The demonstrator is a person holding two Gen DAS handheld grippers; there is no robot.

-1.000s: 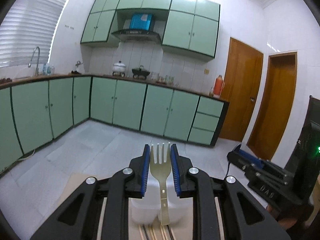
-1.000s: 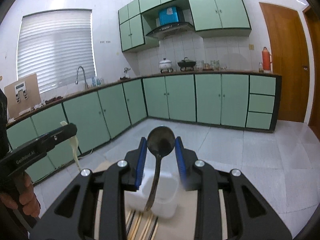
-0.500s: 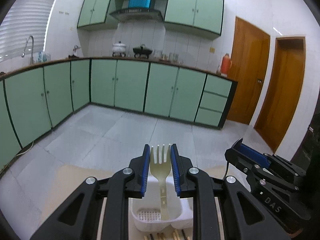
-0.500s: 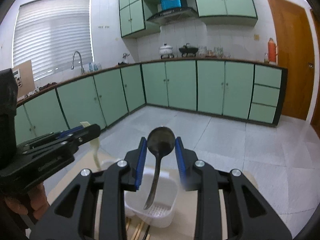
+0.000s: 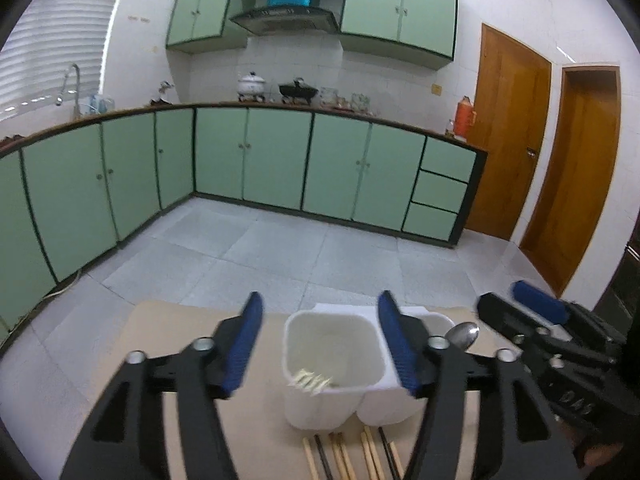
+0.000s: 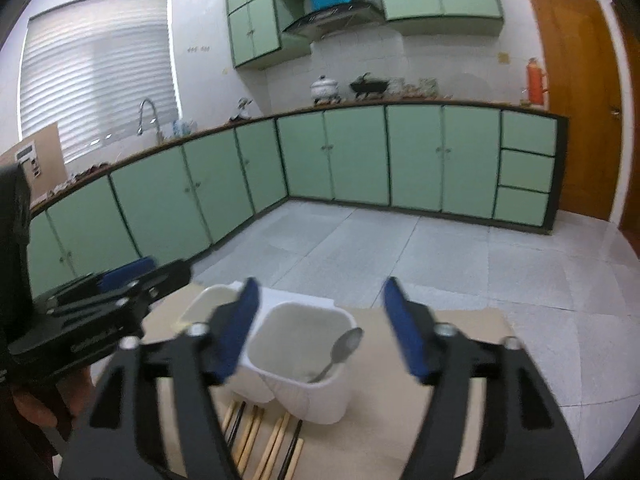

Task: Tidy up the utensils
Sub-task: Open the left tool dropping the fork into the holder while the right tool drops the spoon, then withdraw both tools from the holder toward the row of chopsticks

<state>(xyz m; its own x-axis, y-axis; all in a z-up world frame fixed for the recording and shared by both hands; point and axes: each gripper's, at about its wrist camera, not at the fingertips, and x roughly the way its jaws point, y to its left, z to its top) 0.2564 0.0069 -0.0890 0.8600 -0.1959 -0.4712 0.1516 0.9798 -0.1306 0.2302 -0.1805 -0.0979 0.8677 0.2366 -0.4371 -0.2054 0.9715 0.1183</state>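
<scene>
Green-cabinet kitchen, tan mat (image 5: 168, 340) lower frame: left gripper (image 5: 318, 342), right gripper (image 6: 326, 326) both spread, empty; fork (image 5: 310, 380), spoon (image 6: 340, 350) in white holder (image 6: 304, 392). Next, likely: chopsticks (image 6: 272, 440).

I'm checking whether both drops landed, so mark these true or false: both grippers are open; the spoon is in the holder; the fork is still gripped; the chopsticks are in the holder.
1. Both the left gripper and right gripper are open. True.
2. The spoon leans inside the white holder. True.
3. The fork is gripped. False: it lies inside the holder's other compartment.
4. The chopsticks stand in the holder. False: they lie on the board in front of it.
</scene>
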